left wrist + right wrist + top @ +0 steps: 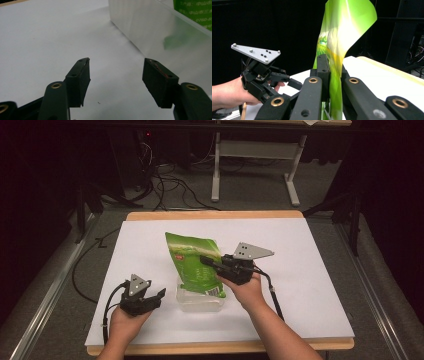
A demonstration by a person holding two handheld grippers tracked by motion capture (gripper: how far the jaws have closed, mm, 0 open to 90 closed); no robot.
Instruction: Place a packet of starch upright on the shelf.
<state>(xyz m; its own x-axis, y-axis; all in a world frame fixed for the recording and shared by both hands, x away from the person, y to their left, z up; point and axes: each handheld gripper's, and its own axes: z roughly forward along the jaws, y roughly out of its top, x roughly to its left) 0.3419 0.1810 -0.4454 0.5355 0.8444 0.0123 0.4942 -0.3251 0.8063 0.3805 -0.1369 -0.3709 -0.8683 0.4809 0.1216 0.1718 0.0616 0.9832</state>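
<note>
Right claw pinches green bag (Chinese print, digits 0760).

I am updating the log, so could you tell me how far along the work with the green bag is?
Done: the right gripper is shut on the green bag, holding it upright over the clear container. In hand: positioning the bag there. Left: the left gripper rests open beside the container, not yet gripping anything.

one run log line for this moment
right gripper: shut on green bag | bag: above clear container | left gripper: open, beside container
</note>
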